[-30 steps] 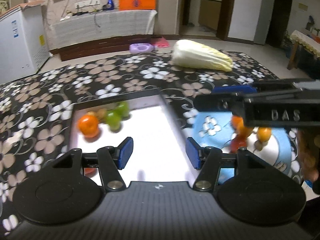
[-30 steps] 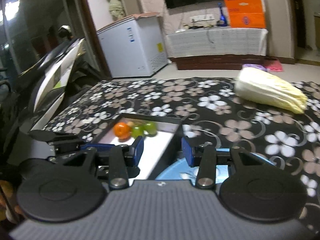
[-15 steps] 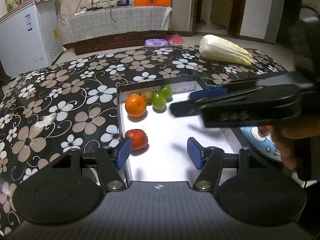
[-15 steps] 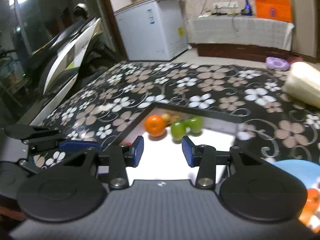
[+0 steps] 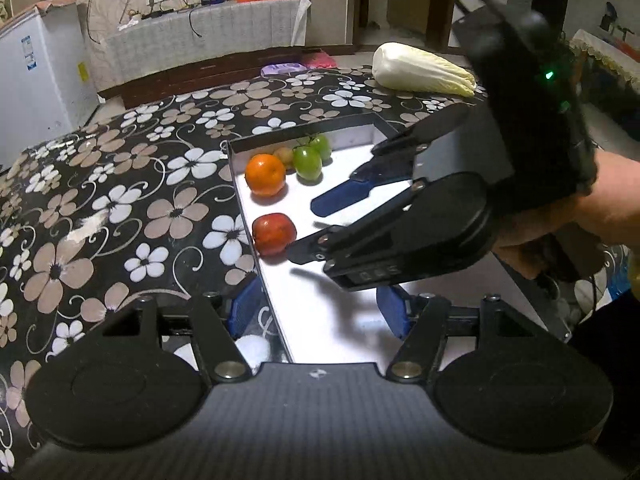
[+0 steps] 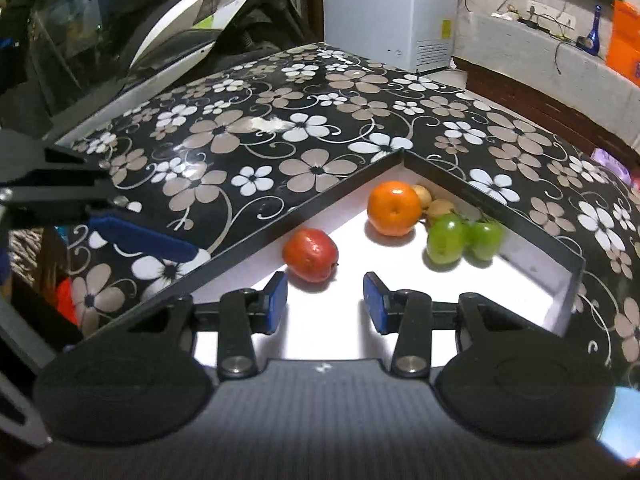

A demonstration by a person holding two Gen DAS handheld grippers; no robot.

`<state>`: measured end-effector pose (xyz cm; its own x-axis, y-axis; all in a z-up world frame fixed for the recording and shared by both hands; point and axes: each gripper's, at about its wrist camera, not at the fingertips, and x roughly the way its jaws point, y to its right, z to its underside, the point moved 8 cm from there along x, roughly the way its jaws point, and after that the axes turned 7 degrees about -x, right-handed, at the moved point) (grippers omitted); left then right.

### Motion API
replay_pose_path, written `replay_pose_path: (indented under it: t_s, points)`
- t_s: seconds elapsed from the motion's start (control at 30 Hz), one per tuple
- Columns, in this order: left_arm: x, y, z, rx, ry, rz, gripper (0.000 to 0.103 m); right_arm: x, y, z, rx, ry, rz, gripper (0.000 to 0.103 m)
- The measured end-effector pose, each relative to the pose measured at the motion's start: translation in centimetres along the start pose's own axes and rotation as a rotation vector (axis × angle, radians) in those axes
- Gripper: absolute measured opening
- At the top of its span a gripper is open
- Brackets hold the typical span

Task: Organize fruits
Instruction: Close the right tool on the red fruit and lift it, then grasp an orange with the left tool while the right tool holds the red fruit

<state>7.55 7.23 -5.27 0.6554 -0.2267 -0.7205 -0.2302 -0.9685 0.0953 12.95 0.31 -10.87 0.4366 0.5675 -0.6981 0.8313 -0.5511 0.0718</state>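
A black-rimmed white tray (image 5: 320, 304) (image 6: 532, 280) lies on the flowered table. In it are a red fruit (image 5: 275, 233) (image 6: 311, 255), an orange (image 5: 265, 174) (image 6: 394, 208), two green tomatoes (image 5: 308, 160) (image 6: 448, 240) and small brown fruits (image 6: 438, 208) at the far corner. My right gripper (image 6: 325, 300) (image 5: 308, 228) is open and empty over the tray, its fingers close in front of the red fruit. My left gripper (image 5: 318, 308) is open and empty, low over the tray's near left edge; one of its fingers (image 6: 140, 236) shows in the right wrist view.
A napa cabbage (image 5: 422, 69) lies at the table's far right. A blue plate (image 6: 622, 424) sits right of the tray, mostly hidden. Beyond the table are a white freezer (image 6: 390, 12), a scooter (image 6: 160, 20) and a low cabinet.
My right gripper has swung left from the blue plate over the tray and come down close to the red fruit. My left gripper has shifted left, toward the tray's left edge.
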Motion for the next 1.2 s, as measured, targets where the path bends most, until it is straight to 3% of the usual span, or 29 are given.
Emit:
replay_pose_path:
  t_s: [0.33,0.4,0.5,0.67,0.8,0.97,1.1,1.2]
  points:
    - [-0.2,0.7,-0.1,0.022,0.003,0.024,0.071,2.6,-1.6,-1.4,-0.176,-0.024,0.077,0.043]
    - [-0.3,0.7,-0.3,0.017,0.011,0.028,0.073,2.7,-1.4,-1.3,-0.161,-0.032,0.059,0.036]
    - [-0.3,0.9,-0.6,0.018,0.017,0.031,0.075,2.4,-1.4,-1.3,-0.144,-0.037,0.055,0.036]
    - [0.2,1.2,-1.4,0.011,0.025,0.020,0.075,0.1,0.0,-0.9,-0.050,-0.014,0.057,0.036]
    - [1.7,0.8,-2.8,-0.036,0.030,-0.028,0.075,-3.2,3.3,0.0,0.103,0.039,0.093,0.036]
    - [4.8,-0.7,-5.1,-0.110,0.044,-0.150,0.073,-6.7,6.8,1.4,0.281,0.110,0.124,0.036]
    - [7.2,-3.1,-6.5,-0.215,0.034,-0.189,0.062,-8.4,7.7,2.0,0.335,0.152,0.112,0.036]
    - [8.2,-3.3,-7.4,-0.250,0.055,-0.164,0.061,-9.2,7.7,2.3,0.328,0.159,0.111,0.036]
